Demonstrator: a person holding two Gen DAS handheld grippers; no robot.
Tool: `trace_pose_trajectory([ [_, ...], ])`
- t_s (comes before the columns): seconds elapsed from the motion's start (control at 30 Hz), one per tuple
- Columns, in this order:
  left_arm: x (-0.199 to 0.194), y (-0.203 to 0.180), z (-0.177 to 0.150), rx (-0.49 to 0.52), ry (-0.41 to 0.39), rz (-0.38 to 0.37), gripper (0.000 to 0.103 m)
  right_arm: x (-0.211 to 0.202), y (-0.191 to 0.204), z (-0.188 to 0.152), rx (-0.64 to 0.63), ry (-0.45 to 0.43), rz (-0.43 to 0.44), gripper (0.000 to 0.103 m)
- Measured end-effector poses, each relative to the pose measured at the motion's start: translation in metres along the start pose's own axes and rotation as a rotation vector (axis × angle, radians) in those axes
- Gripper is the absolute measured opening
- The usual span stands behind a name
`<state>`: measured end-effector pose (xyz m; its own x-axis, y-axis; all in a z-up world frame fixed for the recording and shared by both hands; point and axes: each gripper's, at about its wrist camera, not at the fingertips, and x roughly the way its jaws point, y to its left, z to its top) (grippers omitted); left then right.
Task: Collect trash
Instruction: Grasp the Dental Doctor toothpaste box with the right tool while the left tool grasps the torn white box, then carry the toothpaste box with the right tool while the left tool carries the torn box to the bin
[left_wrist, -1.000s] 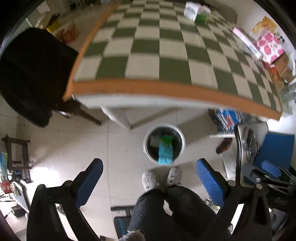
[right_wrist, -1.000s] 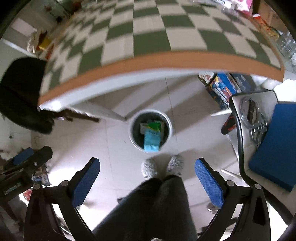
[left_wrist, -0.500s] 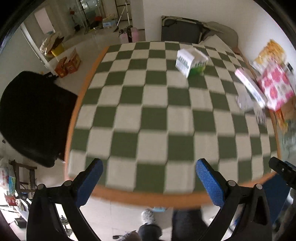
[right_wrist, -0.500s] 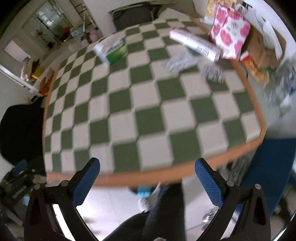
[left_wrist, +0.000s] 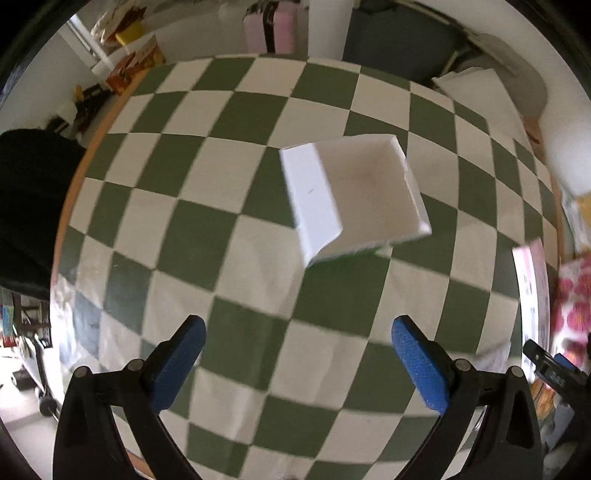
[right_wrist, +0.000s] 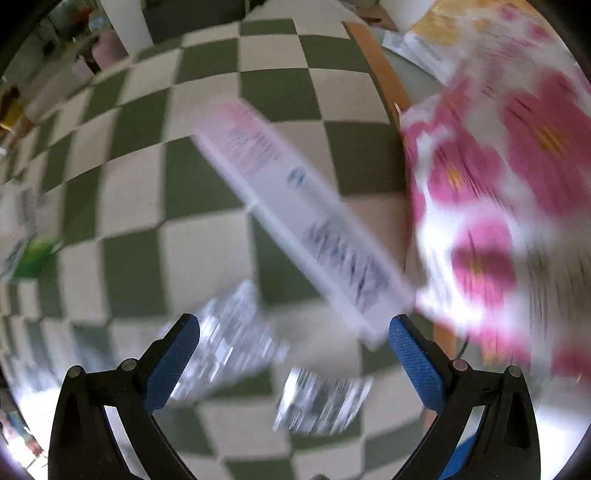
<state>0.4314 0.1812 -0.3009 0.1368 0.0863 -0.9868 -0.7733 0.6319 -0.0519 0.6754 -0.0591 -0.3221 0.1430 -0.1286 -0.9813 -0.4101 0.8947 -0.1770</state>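
Observation:
An open white box (left_wrist: 354, 199) with a green underside lies on the green-and-white checkered table (left_wrist: 236, 206), ahead of my left gripper (left_wrist: 297, 354), which is open and holds nothing. In the right wrist view, a long white carton with pink print (right_wrist: 295, 218) lies slantwise on the table. Two crumpled silvery wrappers (right_wrist: 229, 332) (right_wrist: 321, 402) lie just in front of and between the fingers of my right gripper (right_wrist: 293, 354), which is open and holds nothing. This view is blurred by motion.
A pink-flowered package (right_wrist: 509, 199) sits at the table's right edge, also seen as the flowered package (left_wrist: 574, 295). A black chair (left_wrist: 26, 206) stands left of the table. Boxes and a pink suitcase (left_wrist: 273, 26) stand on the floor beyond.
Both grippers have swung up from over the floor bin and the person's legs to above the table. The left has closed in on the white box, the right on the carton and wrappers.

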Motion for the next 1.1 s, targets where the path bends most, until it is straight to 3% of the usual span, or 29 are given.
trace_pose_trajectory([
  [0.13,0.001,-0.007,0.015,-0.048,-0.002,-0.041,0.102,0.032,-0.002,0.044,-0.044,0.034,-0.023,0.103],
  [0.2,0.001,-0.011,0.022,-0.059,0.002,-0.049,0.102,0.04,0.0,0.056,-0.042,0.039,0.013,0.074],
  [0.27,0.001,-0.015,0.032,-0.067,0.007,-0.044,0.102,0.042,0.003,0.066,-0.019,0.04,0.033,0.07],
  [0.33,0.003,-0.018,0.041,-0.076,0.014,-0.042,0.102,0.04,0.005,0.075,0.041,0.051,0.108,0.063],
  [0.43,0.009,-0.026,0.059,-0.086,0.029,-0.037,0.102,0.039,0.011,0.087,0.134,0.08,0.206,0.062],
  [0.5,0.019,-0.035,0.07,-0.072,0.057,-0.032,0.102,0.042,0.024,0.097,0.129,0.1,0.236,0.064],
  [0.57,0.03,-0.04,0.077,-0.062,0.086,-0.018,0.102,0.044,0.036,0.103,0.095,0.108,0.204,0.072],
  [0.67,0.046,-0.04,0.083,-0.072,0.118,-0.005,0.102,0.045,0.05,0.107,0.038,0.098,0.142,0.073],
  [0.7,0.049,-0.039,0.085,-0.07,0.118,0.002,0.096,0.045,0.053,0.107,0.017,0.087,0.127,0.071],
  [0.77,0.049,-0.037,0.084,-0.062,0.1,0.01,0.086,0.043,0.054,0.107,0.001,0.062,0.12,0.067],
  [0.83,0.045,-0.037,0.081,-0.04,0.072,0.008,0.084,0.04,0.053,0.105,-0.004,0.046,0.121,0.053],
  [1.1,0.011,-0.033,0.046,0.072,-0.042,0.066,0.084,0.024,0.045,0.093,0.007,-0.036,0.113,0.053],
])
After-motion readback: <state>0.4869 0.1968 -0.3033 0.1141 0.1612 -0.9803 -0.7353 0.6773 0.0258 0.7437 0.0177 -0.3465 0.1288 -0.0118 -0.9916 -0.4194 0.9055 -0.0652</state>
